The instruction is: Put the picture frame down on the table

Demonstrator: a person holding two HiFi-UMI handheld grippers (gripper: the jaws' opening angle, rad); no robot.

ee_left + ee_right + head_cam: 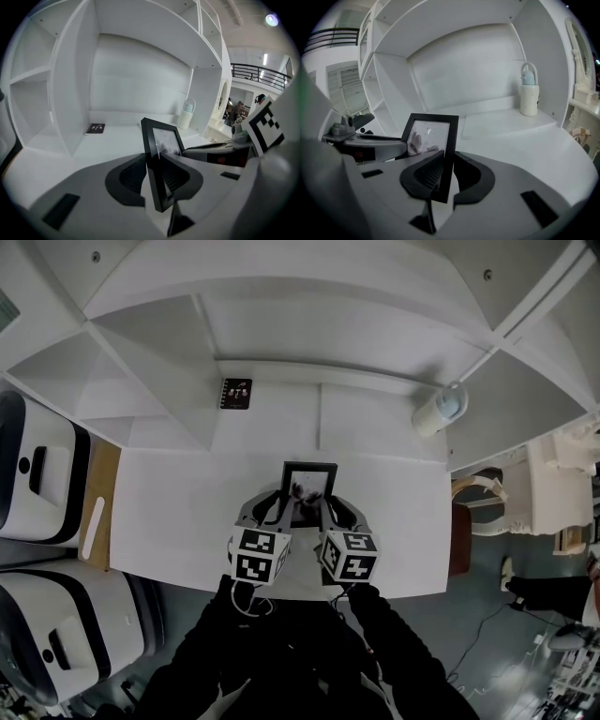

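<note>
Head view, looking steeply down: white tabletop [178,512] set in front of a white shelf unit [281,296]. A person in dark sleeves [281,662] holds both tools low over the near half of the tabletop.

Picture frame [309,486]: black moulding, portrait way up, pale print behind the glass with a dark smudge in it. It stands upright between the two tools, near the middle of the tabletop and a little toward the person. Whether its bottom edge rests on the surface I cannot tell; the jaws cover it in every view.

Left gripper [158,176]: closed on the frame's left side rail, dark pads pressed against both of its faces (the rail runs straight up out of the jaw gap).

Right gripper [444,176]: clamped likewise on the right side rail, pads tight on both faces.

Each tool shows in the other's view, just beside the frame.

Elsewhere: a small black spiral notebook [235,394] lies flat at the back left. A white flask with a pale blue cap [441,409] stands upright at the back right. Both are well apart from the frame.
</note>
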